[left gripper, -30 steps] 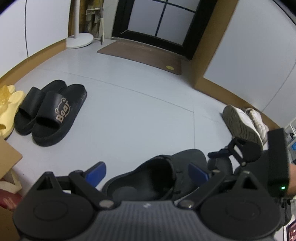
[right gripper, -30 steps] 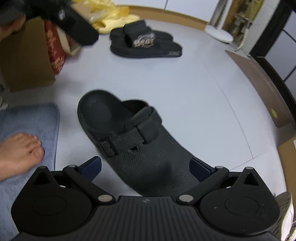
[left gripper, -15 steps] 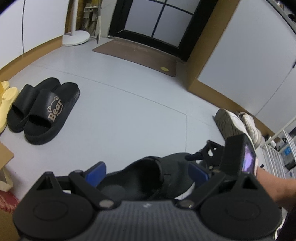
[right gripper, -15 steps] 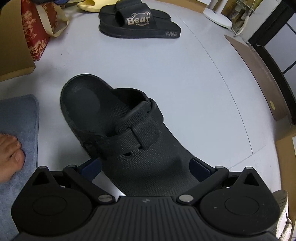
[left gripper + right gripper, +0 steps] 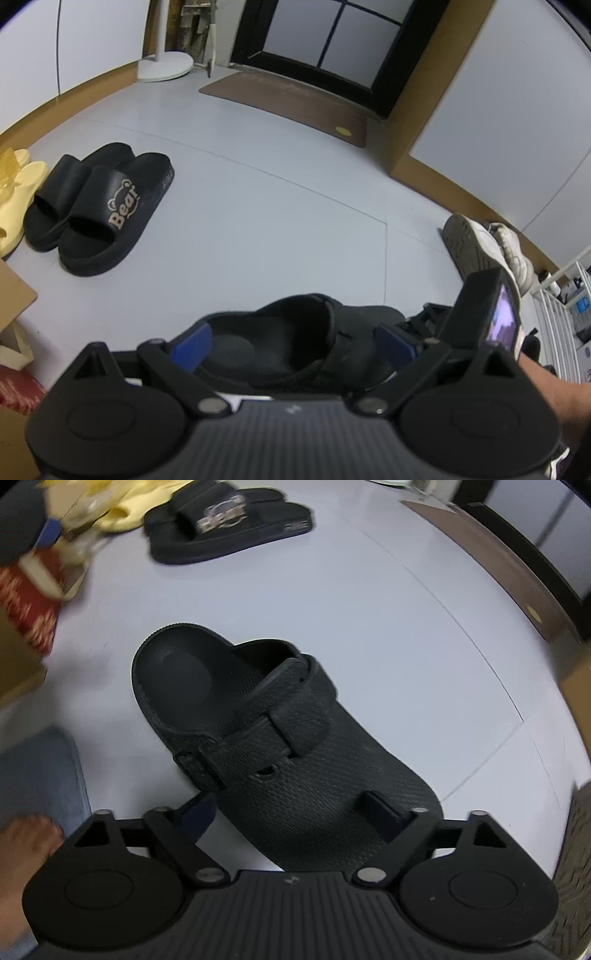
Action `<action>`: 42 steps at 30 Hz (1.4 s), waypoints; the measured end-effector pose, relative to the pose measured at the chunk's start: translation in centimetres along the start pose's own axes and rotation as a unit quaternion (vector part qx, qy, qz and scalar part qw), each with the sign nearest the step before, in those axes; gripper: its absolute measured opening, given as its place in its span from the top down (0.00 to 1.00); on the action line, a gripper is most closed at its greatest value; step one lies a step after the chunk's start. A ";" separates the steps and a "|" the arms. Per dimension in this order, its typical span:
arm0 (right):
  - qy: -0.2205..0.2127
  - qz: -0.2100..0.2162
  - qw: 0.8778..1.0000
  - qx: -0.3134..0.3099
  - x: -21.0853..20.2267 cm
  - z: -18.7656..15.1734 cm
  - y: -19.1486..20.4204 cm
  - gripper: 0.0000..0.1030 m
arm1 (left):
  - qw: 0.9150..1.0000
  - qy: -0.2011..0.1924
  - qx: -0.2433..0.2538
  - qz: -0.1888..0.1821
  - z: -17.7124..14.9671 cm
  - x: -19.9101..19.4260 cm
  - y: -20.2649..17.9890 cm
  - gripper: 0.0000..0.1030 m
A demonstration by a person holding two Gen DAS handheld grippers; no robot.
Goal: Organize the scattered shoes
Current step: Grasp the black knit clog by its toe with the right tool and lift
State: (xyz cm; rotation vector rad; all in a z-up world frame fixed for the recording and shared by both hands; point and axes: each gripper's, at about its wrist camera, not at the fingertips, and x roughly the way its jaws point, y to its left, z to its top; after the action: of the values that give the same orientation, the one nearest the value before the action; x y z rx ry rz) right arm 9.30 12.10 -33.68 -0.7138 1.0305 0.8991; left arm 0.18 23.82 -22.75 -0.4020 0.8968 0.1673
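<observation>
A black clog (image 5: 280,738) with a buckled strap lies on the pale grey floor (image 5: 388,609), heel towards the far left. My right gripper (image 5: 290,810) points steeply down over its toe. Its jaws are closing with the toe between them. The left finger (image 5: 199,812) is beside the clog's edge and the right finger (image 5: 380,808) is over the toe top; no firm pinch shows. In the left wrist view, my left gripper (image 5: 293,343) stands open above the clog (image 5: 295,332) at its heel end, holding nothing.
A pair of black "Bear" slides (image 5: 96,218) and yellow slippers (image 5: 18,192) sit at the far left. White sneakers (image 5: 484,251) lie by the right wall, a brown doormat (image 5: 288,99) by the door. Near me are a cardboard box (image 5: 11,295), a blue mat (image 5: 37,775) and a bare foot (image 5: 26,842).
The right gripper's fingers have drawn inward around the clog's toe, and its view has rolled and come slightly lower. The left gripper has stayed put.
</observation>
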 end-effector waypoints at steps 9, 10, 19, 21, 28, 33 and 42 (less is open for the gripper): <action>0.002 0.003 0.997 0.082 -0.7 -0.6 -0.1 0.28 | 1.000 0.006 -0.001 0.006 -0.1 0.2 0.3 0.06; 0.001 0.009 0.996 0.086 -0.9 -0.7 0.0 0.28 | 1.000 0.005 -0.002 0.006 0.0 0.2 0.3 0.06; -0.011 0.110 0.986 0.122 -2.3 -1.4 0.5 0.44 | 1.000 0.004 -0.007 0.014 -0.1 0.2 0.6 0.06; -0.031 0.125 0.986 0.106 -3.2 -1.7 0.3 0.33 | 1.000 0.003 -0.010 0.018 -0.1 0.1 0.9 0.06; -0.054 0.072 0.991 0.100 -3.5 -1.1 -3.5 0.07 | 1.000 0.009 -0.004 0.023 -0.4 0.5 0.6 0.06; -0.024 0.094 0.992 0.080 -1.0 0.1 -3.9 0.06 | 1.000 0.011 -0.003 0.015 -0.5 0.6 0.5 0.06; -0.011 0.069 0.996 0.059 1.7 0.5 -1.9 0.05 | 1.000 0.009 -0.010 0.012 -0.6 0.6 0.8 0.06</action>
State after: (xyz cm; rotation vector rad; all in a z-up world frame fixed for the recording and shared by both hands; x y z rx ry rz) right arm 11.59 12.09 -34.93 -0.5382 1.1127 0.9546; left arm -0.14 24.28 -23.76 -0.4115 0.9195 0.1944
